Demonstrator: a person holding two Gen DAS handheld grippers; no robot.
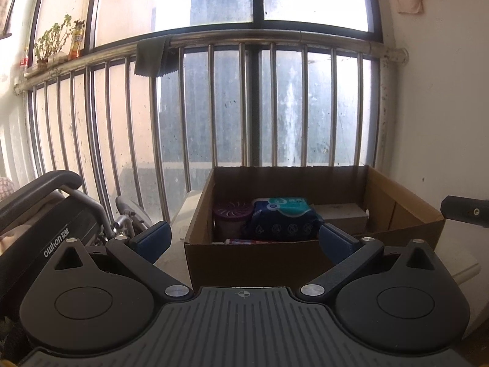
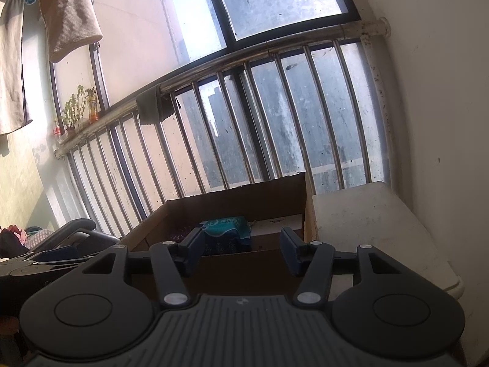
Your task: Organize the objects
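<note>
Left wrist view: the left gripper (image 1: 244,238) is hovering with its blue-padded fingers spread wide apart, gripping nothing, just short of the near wall of an open cardboard box (image 1: 253,260). Inside the box, a purple-lidded round container (image 1: 233,218) is standing at left, touching a dark blue soft pack with a teal top (image 1: 282,218); a pale rectangular carton (image 1: 342,215) is lying to the right. The box is sitting before a metal railing (image 1: 214,107), over which a dark cloth (image 1: 152,56) is hanging. Right wrist view: the right gripper (image 2: 243,249) is likewise holding its fingers apart and empty over the same box (image 2: 244,263), beside a white cabinet top (image 2: 369,226).
</note>
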